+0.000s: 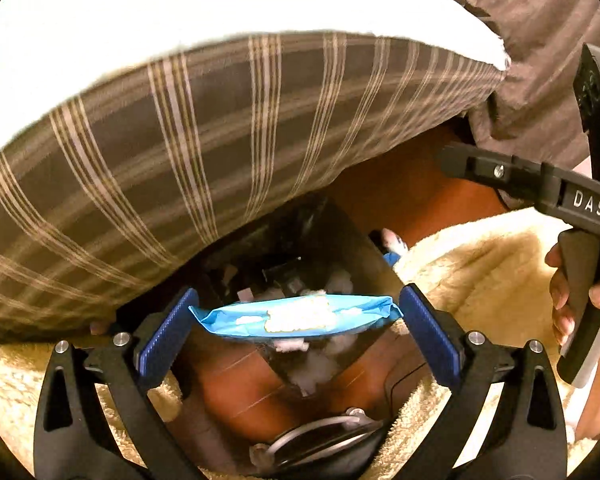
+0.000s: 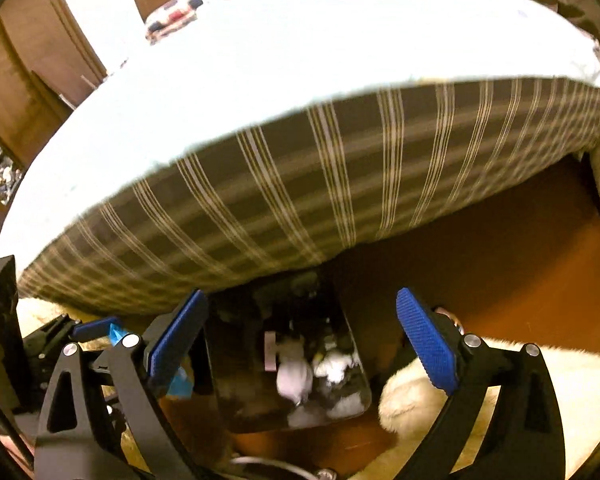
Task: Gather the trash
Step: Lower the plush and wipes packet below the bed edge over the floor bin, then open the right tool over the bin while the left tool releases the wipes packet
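Note:
In the left wrist view my left gripper point(image 1: 296, 324) holds a blue wrapper point(image 1: 296, 316) by its two ends between the blue pads, right above a black trash bin point(image 1: 340, 248) with white crumpled waste inside. My right gripper shows at the right edge point(image 1: 540, 184), held in a hand. In the right wrist view my right gripper point(image 2: 300, 340) is open and empty above the same bin point(image 2: 292, 364). The left gripper point(image 2: 96, 328) and a bit of the blue wrapper point(image 2: 118, 334) show at the left.
A bed with a white sheet point(image 1: 220, 8) and a brown plaid mattress side point(image 1: 180, 140) stands just behind the bin. A cream fluffy rug point(image 1: 480, 280) lies on the brown wood floor point(image 2: 500, 272). A wooden dresser point(image 2: 28, 72) stands at the far left.

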`<control>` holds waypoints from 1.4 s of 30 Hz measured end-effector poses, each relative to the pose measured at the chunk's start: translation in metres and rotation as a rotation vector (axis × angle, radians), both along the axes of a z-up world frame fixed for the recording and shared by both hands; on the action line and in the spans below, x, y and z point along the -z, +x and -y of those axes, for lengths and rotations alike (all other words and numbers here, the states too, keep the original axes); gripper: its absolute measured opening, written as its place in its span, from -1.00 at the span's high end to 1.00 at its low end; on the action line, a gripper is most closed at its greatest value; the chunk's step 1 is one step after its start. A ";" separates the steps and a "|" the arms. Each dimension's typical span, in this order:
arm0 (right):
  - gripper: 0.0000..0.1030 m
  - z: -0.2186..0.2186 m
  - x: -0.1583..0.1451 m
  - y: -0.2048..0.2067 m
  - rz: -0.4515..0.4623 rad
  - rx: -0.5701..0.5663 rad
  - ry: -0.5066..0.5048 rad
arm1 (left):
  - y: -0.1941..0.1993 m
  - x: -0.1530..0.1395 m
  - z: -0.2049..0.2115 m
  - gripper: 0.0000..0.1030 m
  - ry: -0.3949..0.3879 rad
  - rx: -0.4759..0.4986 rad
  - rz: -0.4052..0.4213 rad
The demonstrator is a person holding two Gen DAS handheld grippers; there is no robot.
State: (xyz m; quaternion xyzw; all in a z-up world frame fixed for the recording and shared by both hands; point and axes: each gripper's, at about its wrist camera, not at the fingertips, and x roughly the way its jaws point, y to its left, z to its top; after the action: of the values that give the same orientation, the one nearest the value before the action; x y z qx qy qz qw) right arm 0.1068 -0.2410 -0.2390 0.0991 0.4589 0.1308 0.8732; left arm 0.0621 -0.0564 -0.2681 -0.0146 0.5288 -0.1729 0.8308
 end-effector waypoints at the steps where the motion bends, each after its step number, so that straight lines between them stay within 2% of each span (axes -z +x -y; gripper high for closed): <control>1: -0.88 -0.001 -0.004 0.000 0.006 0.003 0.004 | 0.001 -0.003 0.001 -0.84 -0.005 0.007 0.003; 11: -0.89 0.013 -0.028 0.004 0.035 -0.007 -0.006 | 0.007 -0.012 0.013 -0.85 0.039 0.026 0.057; 16: -0.92 -0.002 -0.013 0.005 -0.011 -0.085 0.016 | 0.008 -0.011 0.018 -0.85 0.045 0.049 0.064; 20: -0.93 -0.006 -0.009 0.006 -0.024 -0.096 0.020 | 0.008 -0.009 0.021 -0.82 0.070 0.070 0.113; 23: -0.93 -0.008 -0.005 0.007 -0.040 -0.106 0.026 | 0.010 -0.007 0.022 -0.81 0.046 0.078 0.086; 28: -0.93 -0.016 0.002 0.008 -0.091 -0.183 0.087 | 0.013 0.001 0.026 -0.73 0.058 0.090 0.063; 30: -0.93 -0.021 0.003 0.009 -0.099 -0.206 0.068 | 0.015 0.003 0.027 -0.85 0.062 0.098 0.063; 33: -0.93 -0.027 0.006 0.009 -0.117 -0.243 0.057 | 0.016 0.004 0.029 -0.85 0.089 0.102 0.078; 39: -0.94 -0.025 0.013 0.012 -0.135 -0.225 0.079 | 0.018 0.003 0.028 -0.84 0.064 0.106 0.079; 40: -0.94 -0.023 0.013 0.013 -0.133 -0.219 0.078 | 0.018 0.002 0.028 -0.83 0.067 0.107 0.083; 42: -0.94 -0.020 0.012 0.013 -0.126 -0.208 0.073 | 0.017 0.001 0.028 -0.60 0.077 0.104 0.085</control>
State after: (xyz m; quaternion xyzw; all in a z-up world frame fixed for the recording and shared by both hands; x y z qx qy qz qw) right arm 0.1196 -0.2214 -0.2508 0.0904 0.5157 0.2309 0.8201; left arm 0.0794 -0.0846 -0.2693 0.0522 0.4992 -0.1959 0.8424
